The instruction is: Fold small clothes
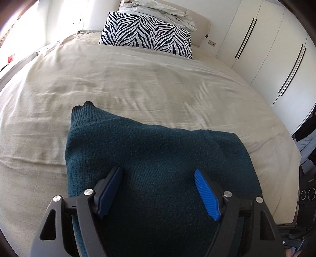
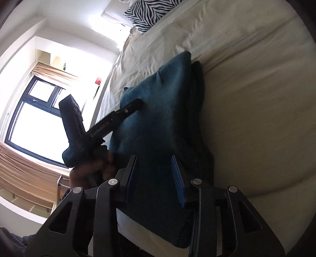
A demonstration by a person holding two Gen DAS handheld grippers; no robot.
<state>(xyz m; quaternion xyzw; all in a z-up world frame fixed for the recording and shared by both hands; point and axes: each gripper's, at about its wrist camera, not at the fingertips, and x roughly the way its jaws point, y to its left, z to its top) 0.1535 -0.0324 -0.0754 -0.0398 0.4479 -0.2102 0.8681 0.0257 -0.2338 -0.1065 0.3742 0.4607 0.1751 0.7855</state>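
Two claws spread apart, left claw (image 1: 158, 189) and right claw (image 2: 154, 178) over folded teal sweater (image 1: 150, 150) on bed (image 1: 138, 79)

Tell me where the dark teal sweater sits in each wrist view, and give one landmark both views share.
Left wrist view: the dark teal sweater fills the lower centre, lying on the beige bed cover, under the open left gripper.
Right wrist view: the sweater runs from the centre down to the bottom, ahead of the open right gripper; the left gripper reaches over it.
Shared landmark: the zebra-print pillow at the head of the bed.
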